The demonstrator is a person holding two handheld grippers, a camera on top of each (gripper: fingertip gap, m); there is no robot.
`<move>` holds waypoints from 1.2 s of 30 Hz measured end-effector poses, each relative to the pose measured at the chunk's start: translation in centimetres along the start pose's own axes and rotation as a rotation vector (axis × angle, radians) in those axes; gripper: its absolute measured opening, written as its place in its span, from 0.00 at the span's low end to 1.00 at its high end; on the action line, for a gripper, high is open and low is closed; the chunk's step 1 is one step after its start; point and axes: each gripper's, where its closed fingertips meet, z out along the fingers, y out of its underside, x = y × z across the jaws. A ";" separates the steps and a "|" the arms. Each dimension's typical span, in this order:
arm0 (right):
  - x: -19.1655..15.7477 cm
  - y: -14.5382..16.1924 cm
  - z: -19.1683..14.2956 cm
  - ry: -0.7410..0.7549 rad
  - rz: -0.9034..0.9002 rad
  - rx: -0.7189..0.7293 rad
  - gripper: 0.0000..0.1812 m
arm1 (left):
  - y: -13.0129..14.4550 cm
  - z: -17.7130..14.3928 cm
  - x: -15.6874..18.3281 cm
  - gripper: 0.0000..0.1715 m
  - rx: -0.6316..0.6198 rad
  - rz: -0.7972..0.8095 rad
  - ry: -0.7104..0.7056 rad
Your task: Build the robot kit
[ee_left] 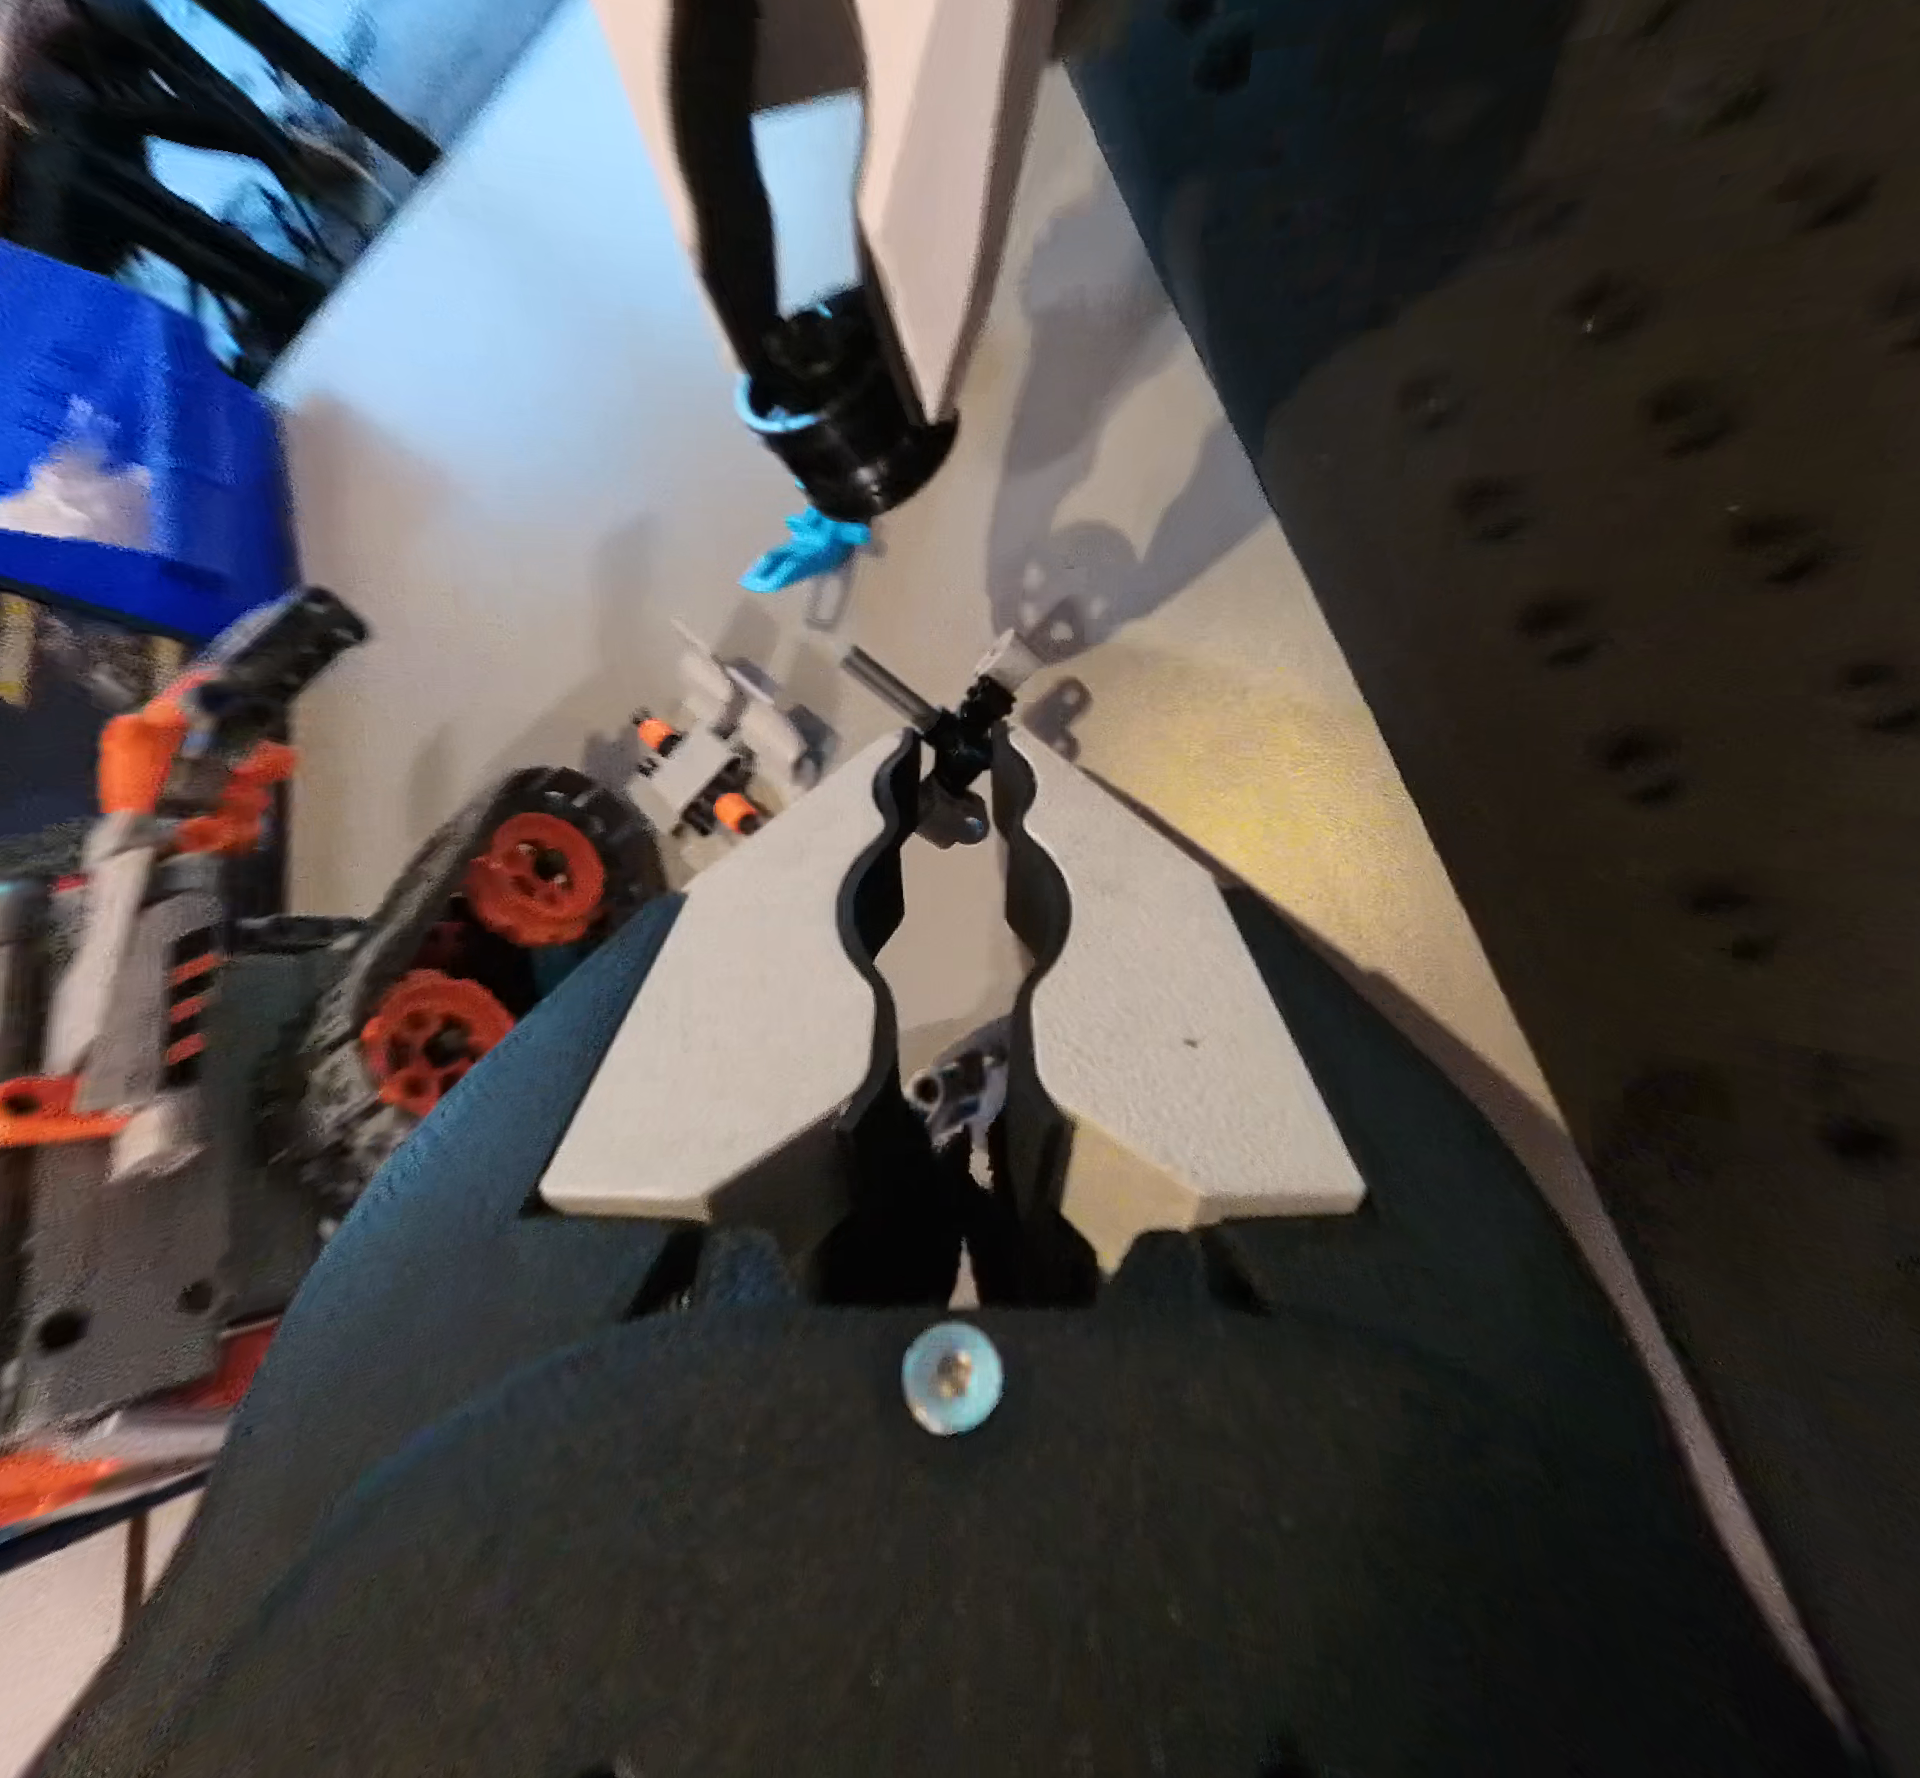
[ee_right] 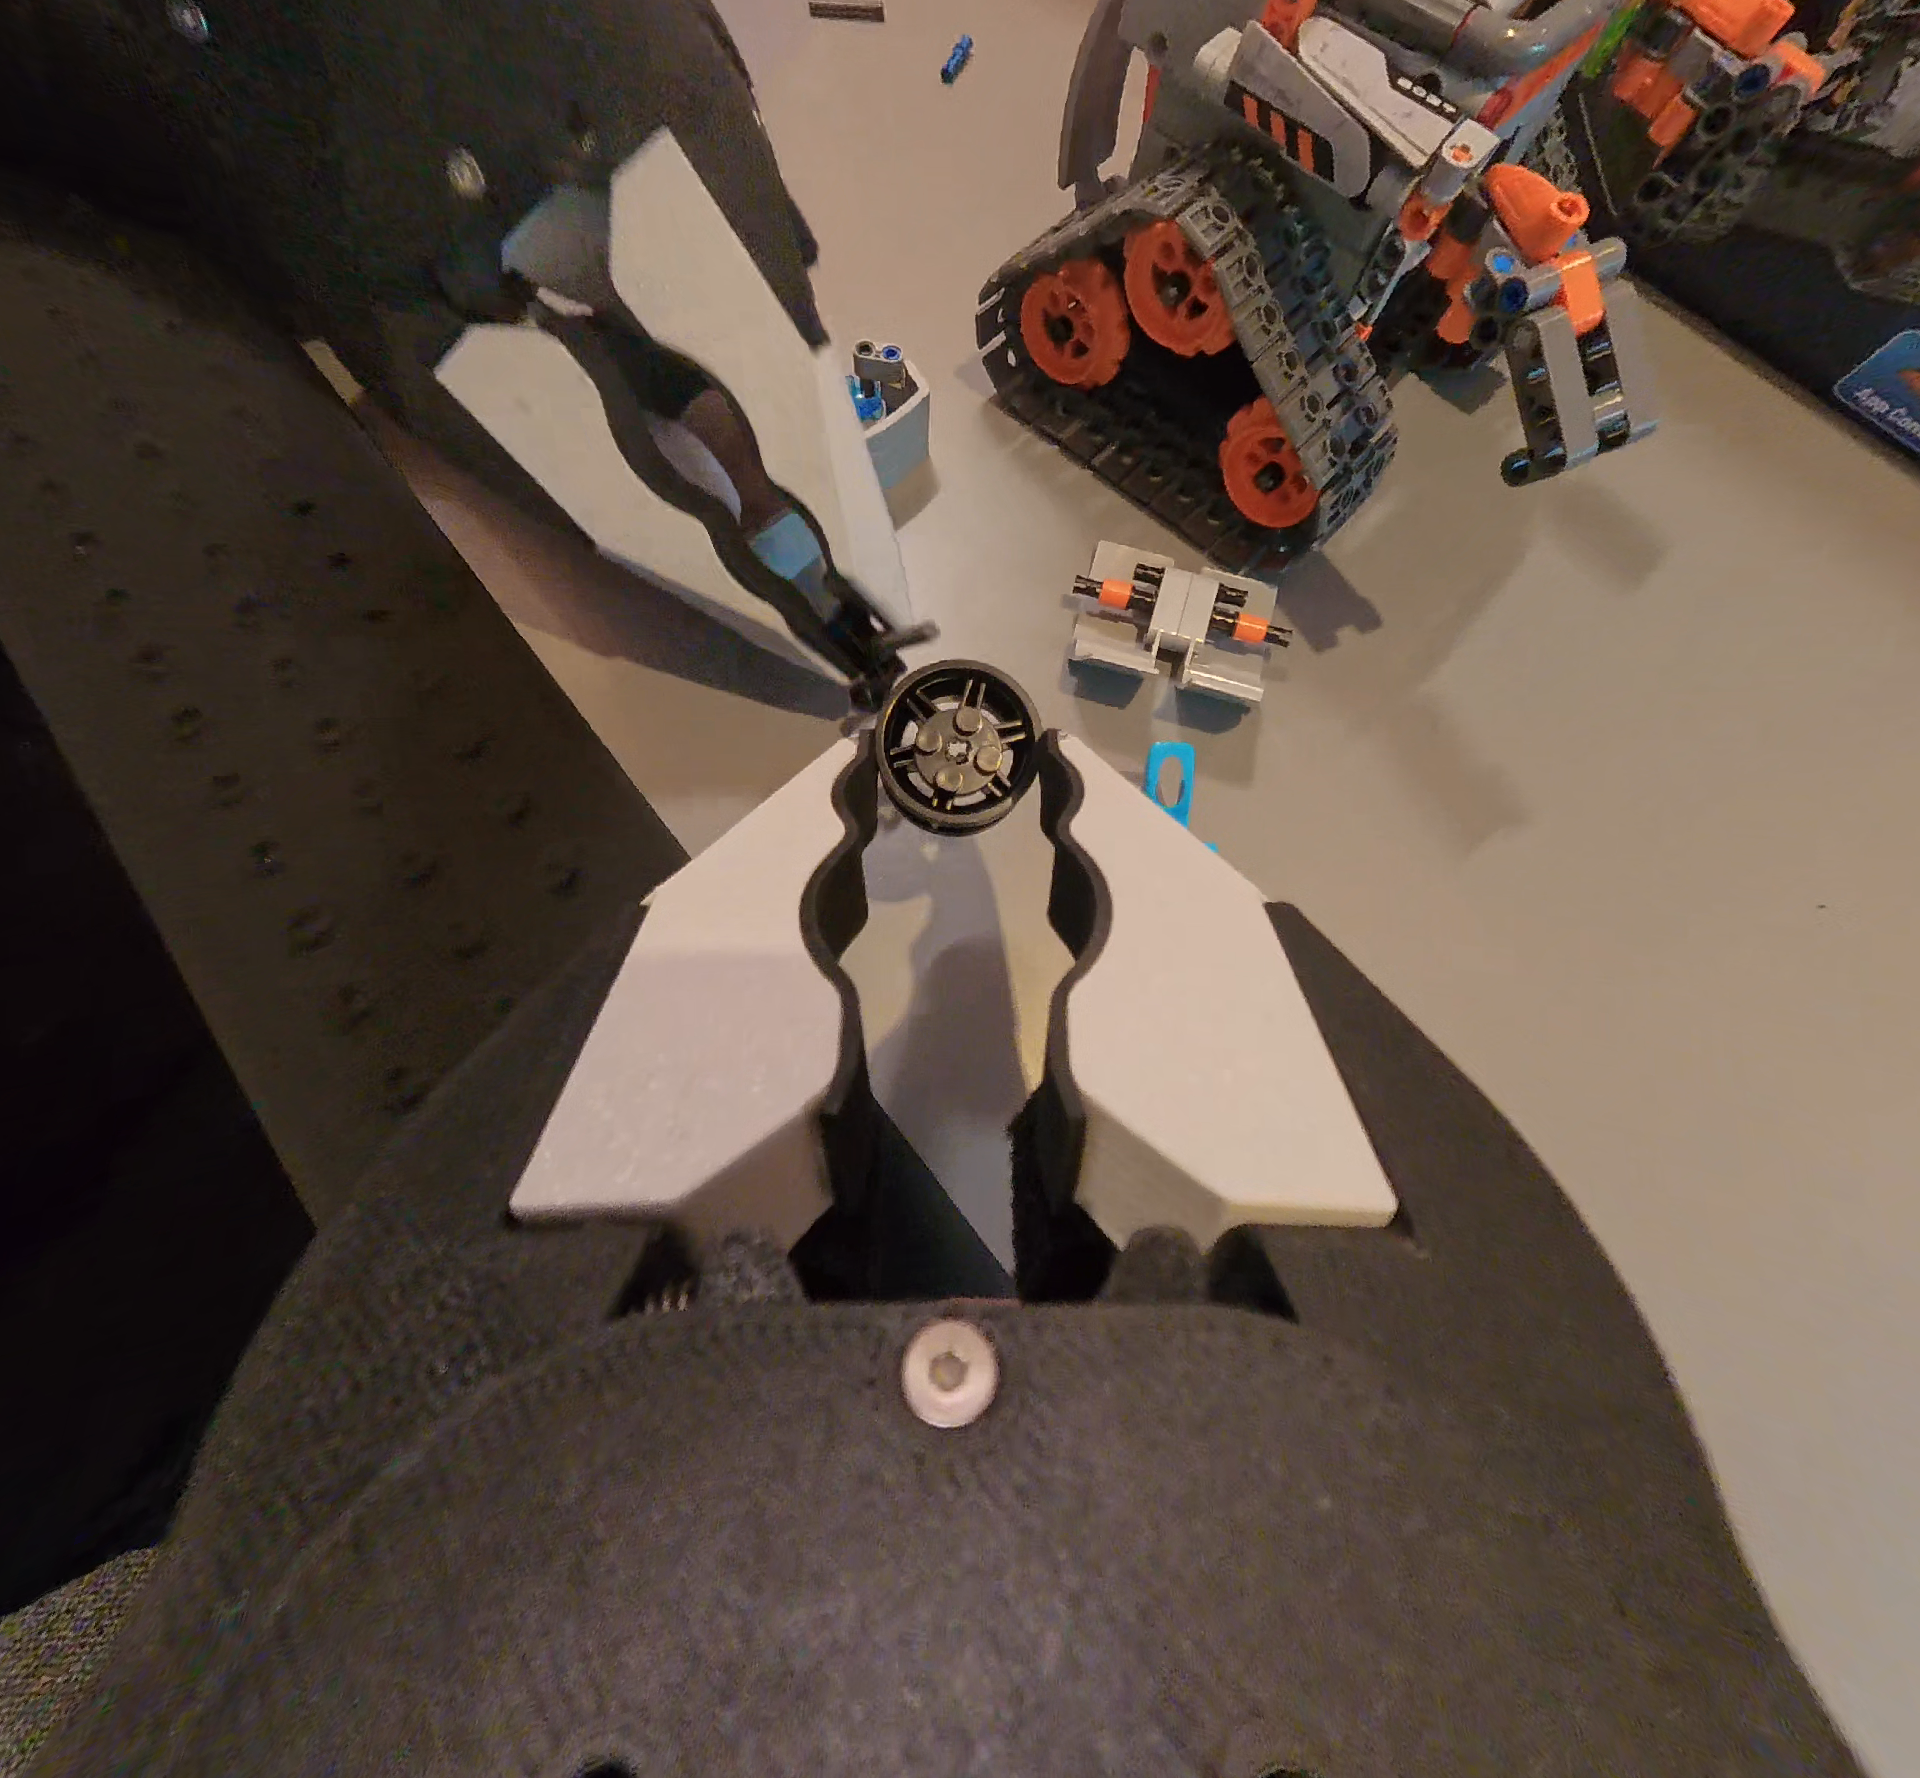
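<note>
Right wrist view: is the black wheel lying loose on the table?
No, the black wheel is clamped between the right gripper jaws, above the table.

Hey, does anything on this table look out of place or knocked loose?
Loose parts lie scattered on the table: a black pin, a small blue pin and a light blue piece, apart from the tracked model. Nothing looks broken.
</note>
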 end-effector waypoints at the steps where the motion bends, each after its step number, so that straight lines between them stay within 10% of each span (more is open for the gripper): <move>1: 0.0 0.2 0.1 -0.001 0.006 -0.001 0.16 | 0.2 0.6 0.3 0.06 -0.029 0.010 0.009; 25: -0.6 1.0 1.3 -0.096 0.014 -0.027 0.16 | 1.0 0.8 2.2 0.06 -0.065 -0.012 0.221; 36: -0.1 1.6 1.3 -0.077 0.030 -0.046 0.16 | 0.5 1.2 1.2 0.05 -0.115 0.252 0.015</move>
